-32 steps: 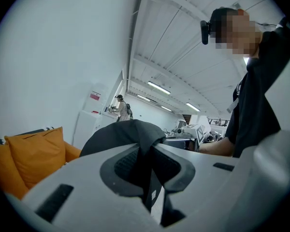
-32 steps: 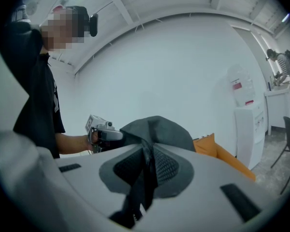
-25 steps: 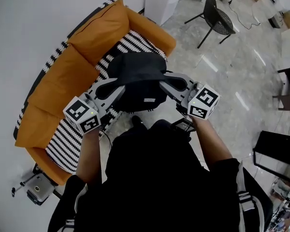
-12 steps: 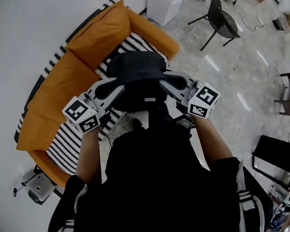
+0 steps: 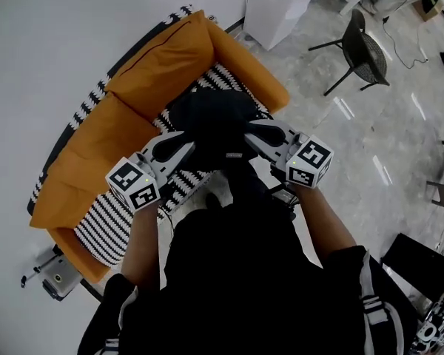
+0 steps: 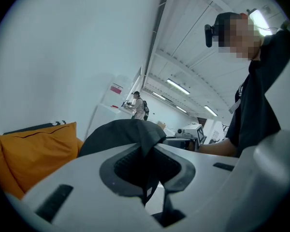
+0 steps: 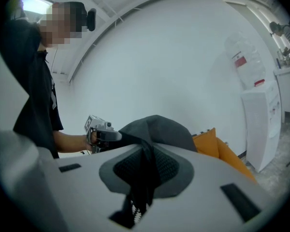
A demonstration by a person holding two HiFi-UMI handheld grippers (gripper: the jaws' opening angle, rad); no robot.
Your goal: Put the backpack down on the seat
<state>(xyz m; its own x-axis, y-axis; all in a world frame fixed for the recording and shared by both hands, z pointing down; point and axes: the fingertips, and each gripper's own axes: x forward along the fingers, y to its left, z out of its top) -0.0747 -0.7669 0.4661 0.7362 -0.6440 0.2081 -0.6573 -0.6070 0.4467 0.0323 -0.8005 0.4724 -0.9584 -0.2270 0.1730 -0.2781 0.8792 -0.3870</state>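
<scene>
- Over the last second you've carried the backpack (image 5: 211,117) forward and a little lower. It hung near the sofa's front edge; now it is over the striped seat (image 5: 103,224), close to the orange back cushions (image 5: 96,146).
- Reading: the approach looks nearly done, with only the final lowering left. From above I can't tell whether the bag's bottom touches the seat yet.
- Left gripper (image 5: 183,145): jaws nearly closed, clamped on a fold of the bag's black fabric on its left side.
- Right gripper (image 5: 253,133): the same narrow pinch on the other side, with a zipper strip hanging below the jaws.
- The bag is slung between the two, and neither grip has changed.
</scene>
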